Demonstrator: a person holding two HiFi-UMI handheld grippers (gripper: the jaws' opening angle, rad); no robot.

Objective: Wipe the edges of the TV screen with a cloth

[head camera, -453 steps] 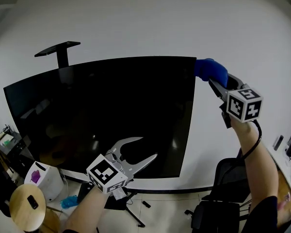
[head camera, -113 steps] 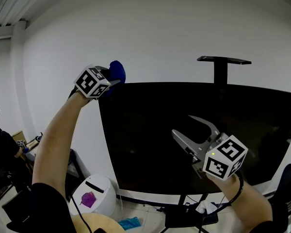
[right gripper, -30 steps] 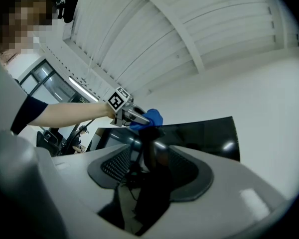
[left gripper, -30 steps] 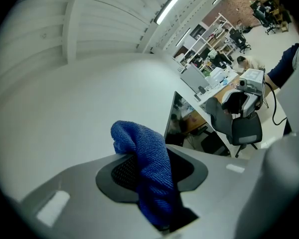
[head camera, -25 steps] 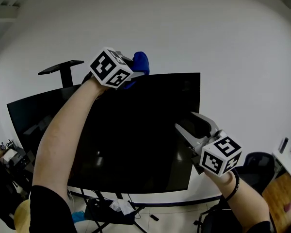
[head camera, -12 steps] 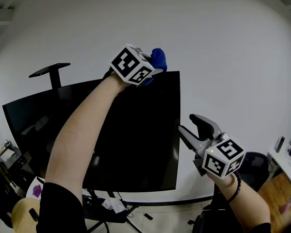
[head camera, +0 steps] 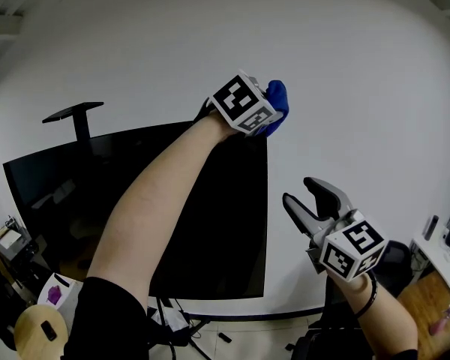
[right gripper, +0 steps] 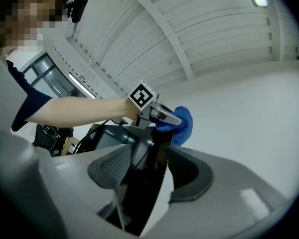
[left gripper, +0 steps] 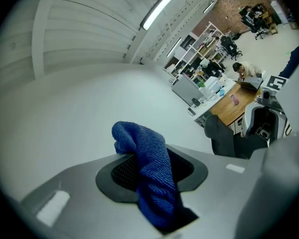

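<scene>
By the white wall [head camera: 345, 58], at the TV [head camera: 135, 201] top right corner, our left gripper [head camera: 265, 112] clamped the cloth [head camera: 279, 102]; right gripper [head camera: 298, 190] gaped empty.

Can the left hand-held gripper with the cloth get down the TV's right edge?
Probably yes. The left hand-held gripper holds the blue cloth at the TV's top right corner, and the right edge below is bare. The right hand-held gripper, open and empty, hangs beside it, not touching.

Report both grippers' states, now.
Left gripper: shut on the cloth.
Right gripper: open, holding nothing.
</scene>
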